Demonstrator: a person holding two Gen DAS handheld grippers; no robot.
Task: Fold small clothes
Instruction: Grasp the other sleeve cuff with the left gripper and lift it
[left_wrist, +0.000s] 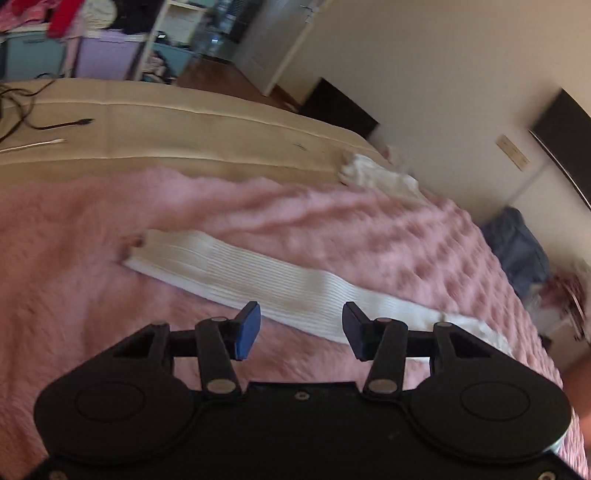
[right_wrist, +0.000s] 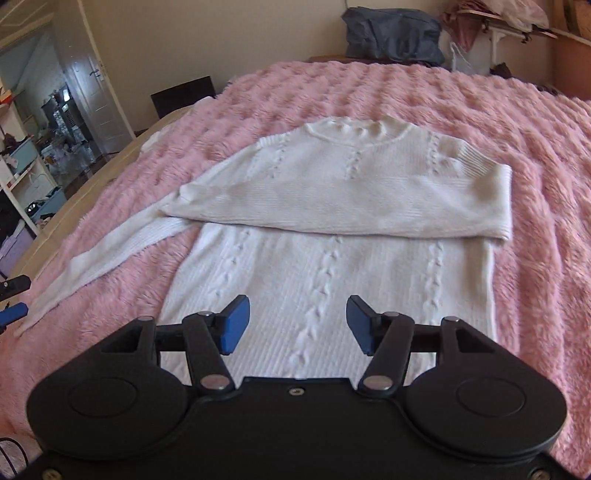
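A white cable-knit sweater (right_wrist: 332, 229) lies flat on the pink fluffy blanket (right_wrist: 535, 184). One sleeve is folded across its chest. The other sleeve (right_wrist: 110, 254) stretches out to the left. My right gripper (right_wrist: 297, 325) hovers over the sweater's lower body, open, with nothing between its blue pads. In the left wrist view that outstretched ribbed sleeve (left_wrist: 251, 280) runs across the blanket, its cuff at the left. My left gripper (left_wrist: 301, 330) hangs just above the sleeve's middle, open and holding nothing. Its blue tip (right_wrist: 14, 310) shows at the right view's left edge.
Another small white garment (left_wrist: 376, 173) lies crumpled at the blanket's far edge. Bare beige mattress (left_wrist: 184, 125) with cables (left_wrist: 55, 125) lies beyond the blanket. A dark blue bundle (right_wrist: 395, 35) sits past the bed's far end. Shelves (right_wrist: 22, 166) and a doorway stand at the left.
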